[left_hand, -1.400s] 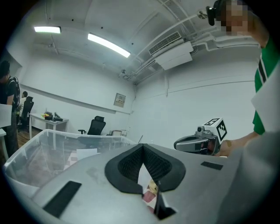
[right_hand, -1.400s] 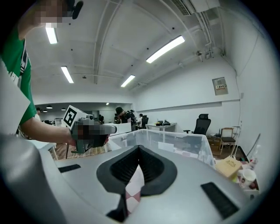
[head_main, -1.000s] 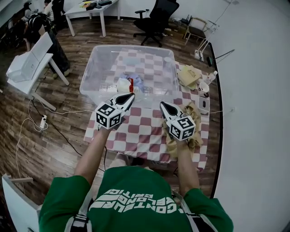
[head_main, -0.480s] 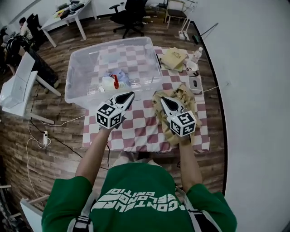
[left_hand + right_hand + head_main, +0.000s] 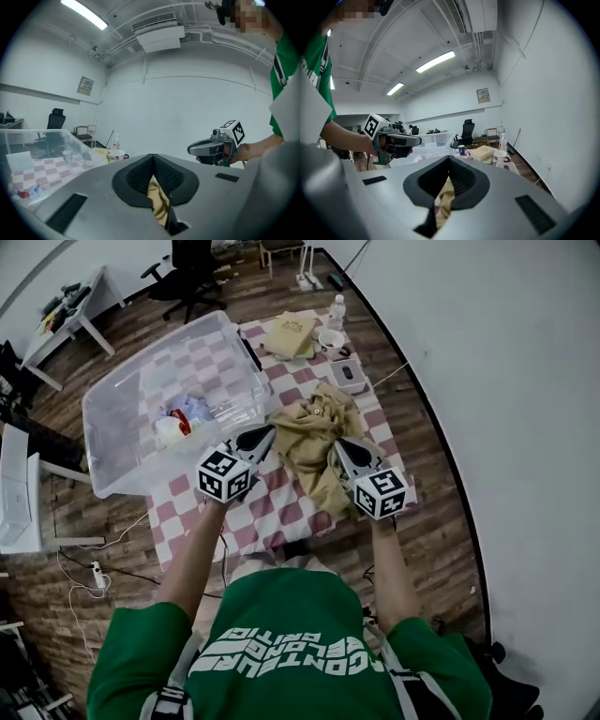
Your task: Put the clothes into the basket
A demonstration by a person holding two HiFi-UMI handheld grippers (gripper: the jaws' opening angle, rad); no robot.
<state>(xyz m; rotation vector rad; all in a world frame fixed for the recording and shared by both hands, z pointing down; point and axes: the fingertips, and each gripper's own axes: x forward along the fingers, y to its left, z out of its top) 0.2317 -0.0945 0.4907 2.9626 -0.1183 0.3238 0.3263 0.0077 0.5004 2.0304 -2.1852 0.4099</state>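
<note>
Plainly, the left gripper [image 5: 262, 435] is clamped shut on a fold of the tan garment [image 5: 309, 432], with a strip of the fabric pinched between its jaws. The right gripper [image 5: 340, 445] bites the same cloth on its other side. The garment bunches between them over the right half of the checked table [image 5: 258, 512] (its lower folds reach the table's near edge). Just left of the left gripper stands the clear basket [image 5: 122, 442], its top open, with a few pale clothes [image 5: 178, 423] on its bottom. Beyond the garment, a book [image 5: 289, 334], a mug [image 5: 331, 341] and a small white box [image 5: 347, 374] crowd the far right corner. Only a narrow strip of wood floor [image 5: 441, 521] separates the table's right edge from the white wall [image 5: 497, 381].
</note>
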